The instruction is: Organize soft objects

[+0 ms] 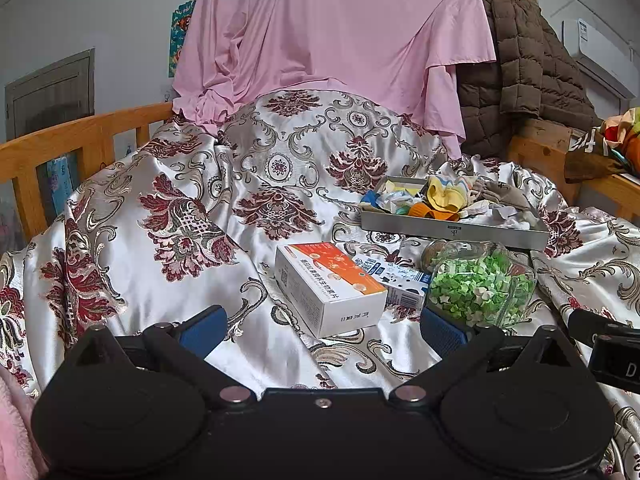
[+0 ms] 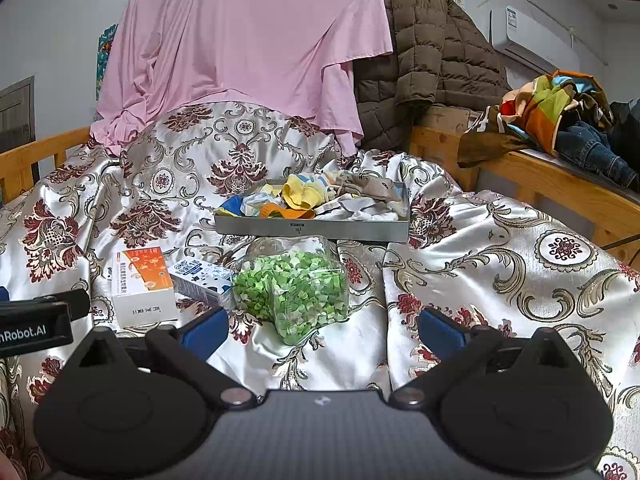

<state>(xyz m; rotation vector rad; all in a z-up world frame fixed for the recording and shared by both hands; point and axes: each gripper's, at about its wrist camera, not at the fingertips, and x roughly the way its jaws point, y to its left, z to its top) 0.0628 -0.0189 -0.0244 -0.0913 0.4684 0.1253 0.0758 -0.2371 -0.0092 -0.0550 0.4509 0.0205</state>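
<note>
Both grippers, left gripper [image 1: 322, 330] and right gripper [image 2: 322, 330], hover spread and empty; reaching for the tray [image 2: 312, 229] of socks [image 2: 304, 194] could topple the jar [image 2: 292, 292] on slippery satin.

- Left gripper [image 2: 36, 326]: the side of its black body, seen at the left edge of the right wrist view, carries white lettering cut off by the frame; the readable part is "nRobot.AI".
- Right gripper [image 1: 616, 364]: its black body at the right edge of the left wrist view shows one white letter, "D".
- White and orange box [image 1: 332, 286]: Chinese characters are printed on the top and the front face; too small to read.
- Blue and white carton [image 2: 202, 280]: printed text present, not legible.
- Grey tray [image 2: 312, 230]: a small dark mark sits on the front wall; unreadable.
</note>
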